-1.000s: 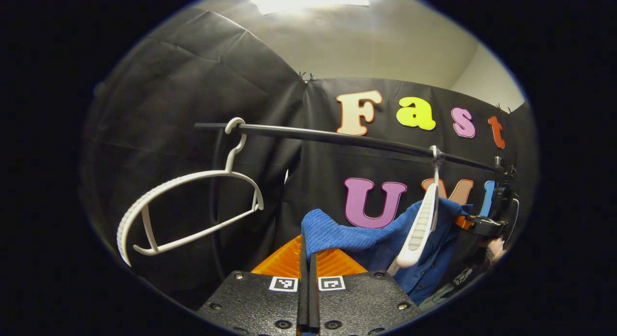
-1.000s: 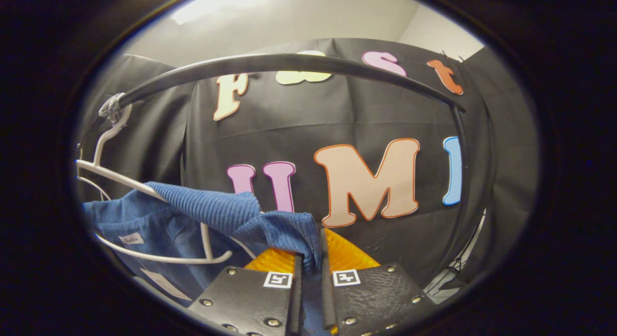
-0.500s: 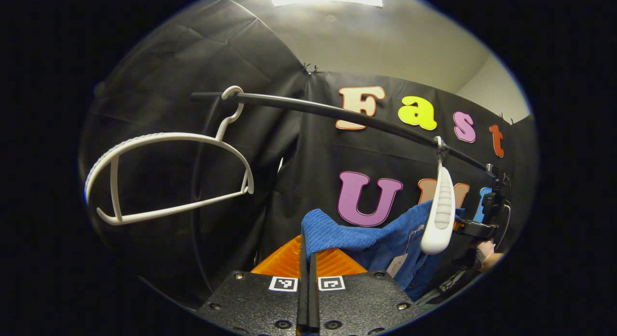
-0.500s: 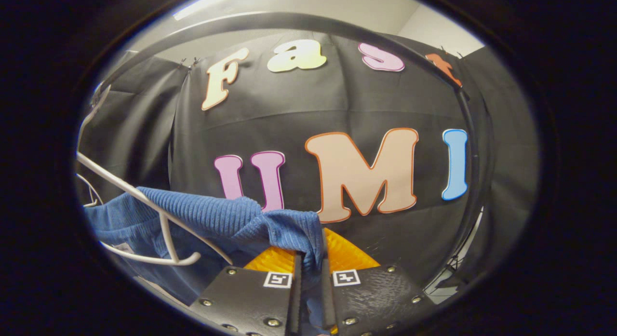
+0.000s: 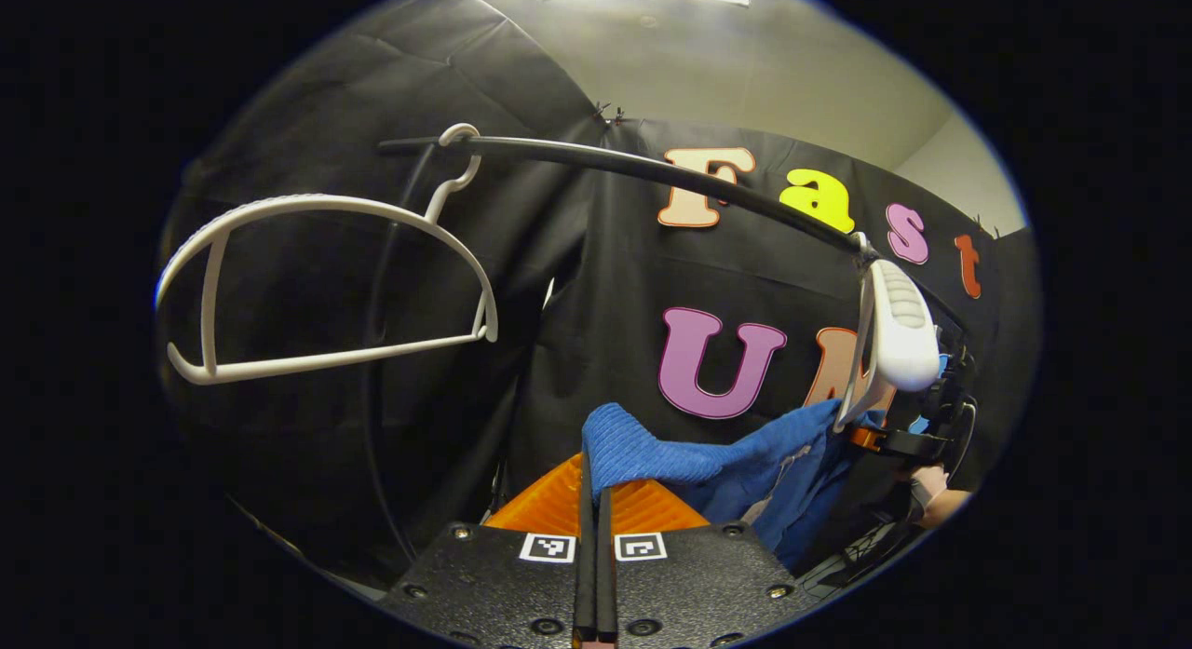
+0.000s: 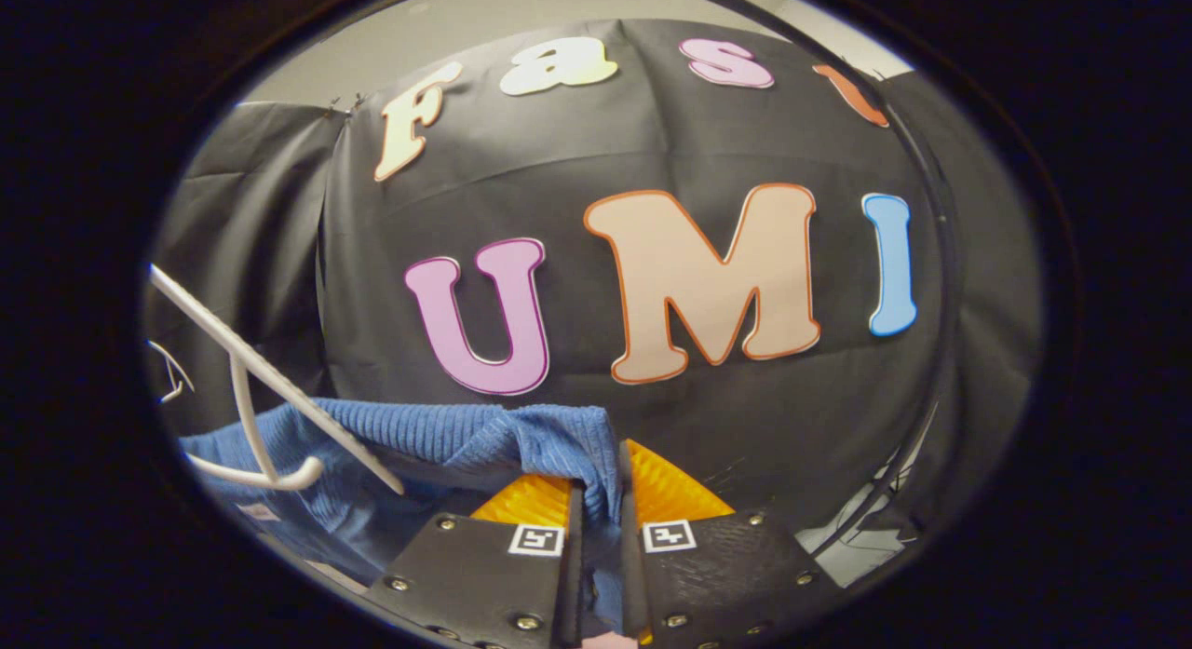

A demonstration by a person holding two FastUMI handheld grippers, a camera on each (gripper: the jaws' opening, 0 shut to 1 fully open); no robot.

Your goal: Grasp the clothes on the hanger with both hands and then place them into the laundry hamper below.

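Item: blue garment (image 5: 745, 463), ribbed knit at the shoulders, smoother cloth lower down. Location: slung between the two grippers, below the black rail (image 5: 652, 169), sagging in the middle.

Left gripper (image 5: 596, 500): fingers drawn almost together, a fold of the ribbed blue cloth pinched between them and bunched over the tips.

Right gripper (image 6: 596, 500): fingers close together with a narrow gap, blue cloth running down through that gap and pressed on both sides. In the left gripper view this same tool is seen far off at the right edge (image 5: 917, 439), with a hand behind it.

Hanger, near (image 5: 894, 328): white, wide-shouldered, hooked on the rail just above the garment. Its shoulder end stands bare of cloth; in the right gripper view its bar (image 6: 279, 388) crosses in front of the blue fabric, so whether the garment is wholly free of it cannot be told.

Hanger, far (image 5: 326, 286): white, bare, hooked on the rail at the left end, well apart from the garment.

Progress (a judgement): the two-handed grasp is done and the garment looks largely off its hanger. Remaining: clear any last contact with the hanger, carry the garment down, release it.

Containers: the laundry hamper lies below the frames; its contents cannot be told.
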